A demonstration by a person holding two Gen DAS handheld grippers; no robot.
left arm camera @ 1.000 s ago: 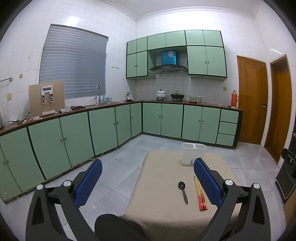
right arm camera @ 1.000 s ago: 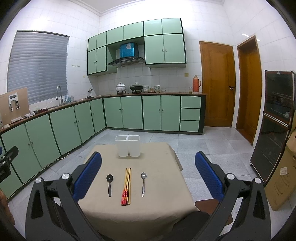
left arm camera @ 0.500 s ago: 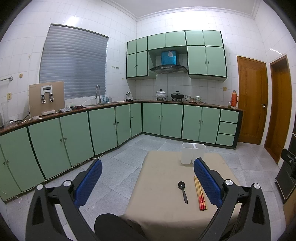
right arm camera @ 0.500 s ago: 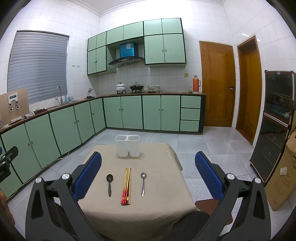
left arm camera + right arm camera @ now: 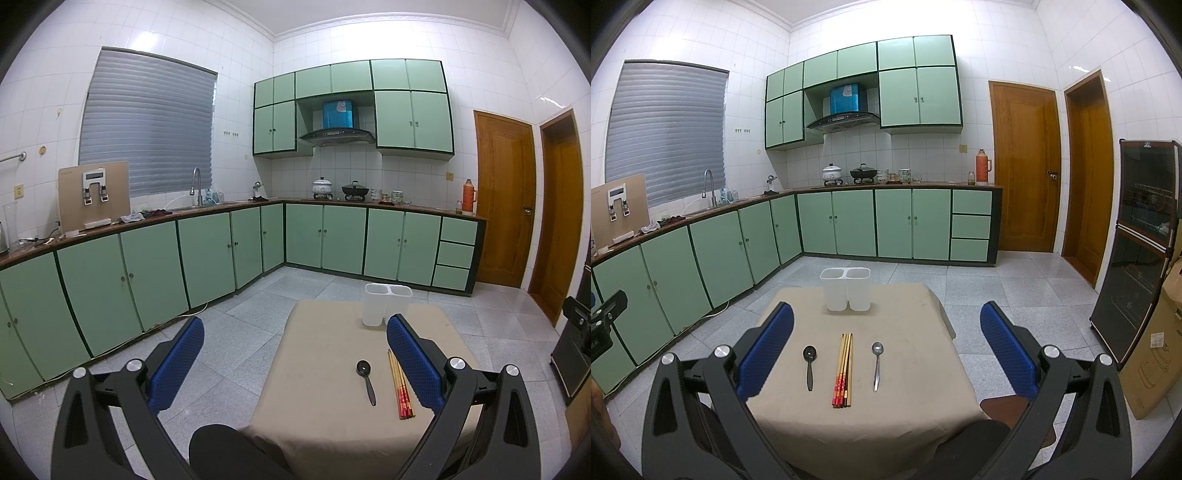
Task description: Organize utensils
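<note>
Opening stage of the sorting task: you hold both tools above the near edge of the table (image 5: 912, 373), and nothing is yet gripped. In the right wrist view, the right gripper (image 5: 886, 347) frames the lower half of the picture with its blue pads spread wide apart and nothing between them; in the left wrist view, the left gripper (image 5: 295, 362) is likewise spread and empty, aimed left of the table so that most of the cloth falls in the lower right of that frame. On the cloth, just below centre of the right wrist view, lie three groups in a row, each apart from the next: a black spoon (image 5: 809, 365) at left, a bundle of chopsticks (image 5: 843, 369) with red ends in the middle, and a metal spoon (image 5: 876, 363) at right. Behind them, at the far edge of the table near frame centre, stands a white holder (image 5: 846, 288) with two compartments, both apparently empty. The step in hand appears to be choosing a first piece; the next move likely calls for you to lower one tool over a handle, close across its narrow width, lift it, and stand it upright in one compartment
</note>
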